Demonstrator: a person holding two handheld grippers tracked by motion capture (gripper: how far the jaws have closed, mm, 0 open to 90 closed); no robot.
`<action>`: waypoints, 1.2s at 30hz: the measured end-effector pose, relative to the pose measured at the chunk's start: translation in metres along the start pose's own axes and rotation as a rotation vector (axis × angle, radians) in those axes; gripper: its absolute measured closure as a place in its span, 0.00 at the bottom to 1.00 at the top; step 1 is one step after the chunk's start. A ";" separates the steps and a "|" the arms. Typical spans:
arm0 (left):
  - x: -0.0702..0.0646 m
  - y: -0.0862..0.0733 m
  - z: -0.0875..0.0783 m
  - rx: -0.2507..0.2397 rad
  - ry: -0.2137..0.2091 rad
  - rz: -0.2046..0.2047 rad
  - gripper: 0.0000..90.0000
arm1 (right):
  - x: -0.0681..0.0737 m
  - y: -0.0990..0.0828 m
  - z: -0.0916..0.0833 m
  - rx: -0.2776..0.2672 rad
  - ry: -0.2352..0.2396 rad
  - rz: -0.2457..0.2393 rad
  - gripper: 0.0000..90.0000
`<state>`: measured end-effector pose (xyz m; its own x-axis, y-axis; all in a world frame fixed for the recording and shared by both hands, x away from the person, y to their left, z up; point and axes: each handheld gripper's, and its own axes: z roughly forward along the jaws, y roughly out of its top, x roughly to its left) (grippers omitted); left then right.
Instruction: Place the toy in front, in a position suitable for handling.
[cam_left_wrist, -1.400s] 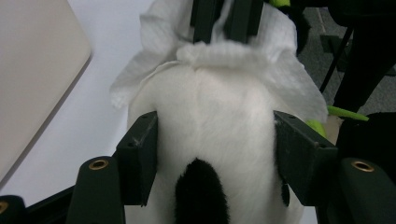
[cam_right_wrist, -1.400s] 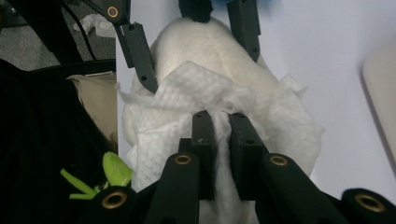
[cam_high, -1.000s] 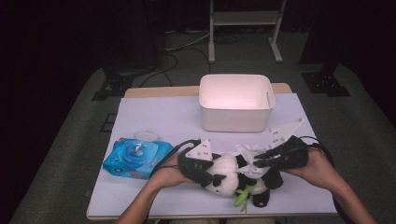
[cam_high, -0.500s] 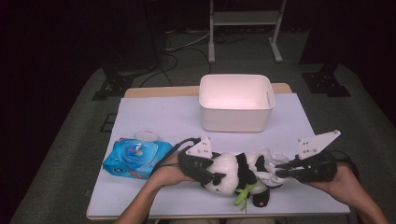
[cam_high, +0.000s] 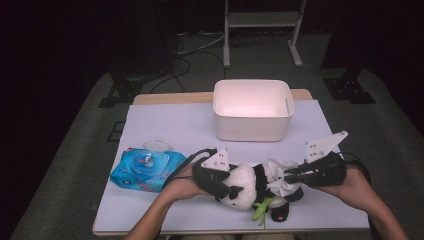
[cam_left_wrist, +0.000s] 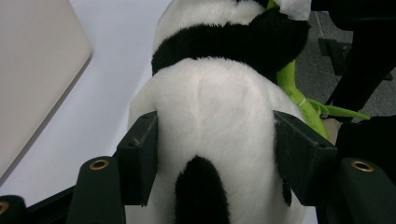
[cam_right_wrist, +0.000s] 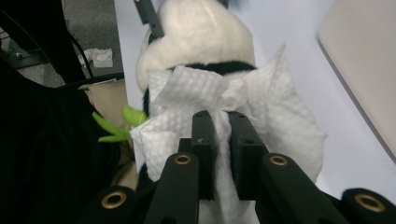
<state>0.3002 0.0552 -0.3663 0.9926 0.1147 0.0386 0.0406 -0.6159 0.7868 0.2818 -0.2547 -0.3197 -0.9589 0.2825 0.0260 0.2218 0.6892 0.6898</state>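
both sets of jaws are gripping something. on the left gripper (cam_high: 231, 190), the two black jaws press into the sides of the black and white plush panda toy (cam_high: 250, 187), one pad sunk in the white fur at each side of its round back, as the left gripper view shows (cam_left_wrist: 212, 154). on the right gripper (cam_high: 287, 176), the jaws are nearly pressed together and pinch a fold of the crumpled white paper wipe (cam_right_wrist: 224, 116), which is spread over the panda's dark band (cam_right_wrist: 233, 67). from the high view the wipe (cam_high: 277, 175) lies on the toy's middle, between the two grippers. the panda lies on its side on the white table top (cam_high: 170, 125), close to the near edge, with a green plush bamboo sprig (cam_high: 262, 210) poking out beneath it. behind it, apart from it, stands the white rectangular plastic tub (cam_high: 252, 110). left of the left hand (cam_high: 177, 187) sits the blue soft pack of wet wipes (cam_high: 145, 167), just beside the wrist.
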 end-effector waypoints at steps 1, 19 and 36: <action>-0.001 0.000 0.000 0.001 0.000 0.004 0.40 | -0.002 0.003 0.003 0.004 0.007 -0.001 0.90; -0.001 0.002 0.002 -0.001 -0.001 0.005 0.41 | -0.006 -0.001 0.001 -0.011 0.010 0.020 0.90; -0.001 0.010 0.013 -0.018 -0.014 0.018 0.36 | -0.010 0.022 0.036 0.046 0.072 -0.019 0.90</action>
<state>0.3007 0.0384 -0.3668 0.9947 0.0928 0.0450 0.0203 -0.6036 0.7970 0.3028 -0.2185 -0.3306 -0.9729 0.2218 0.0661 0.2098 0.7244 0.6567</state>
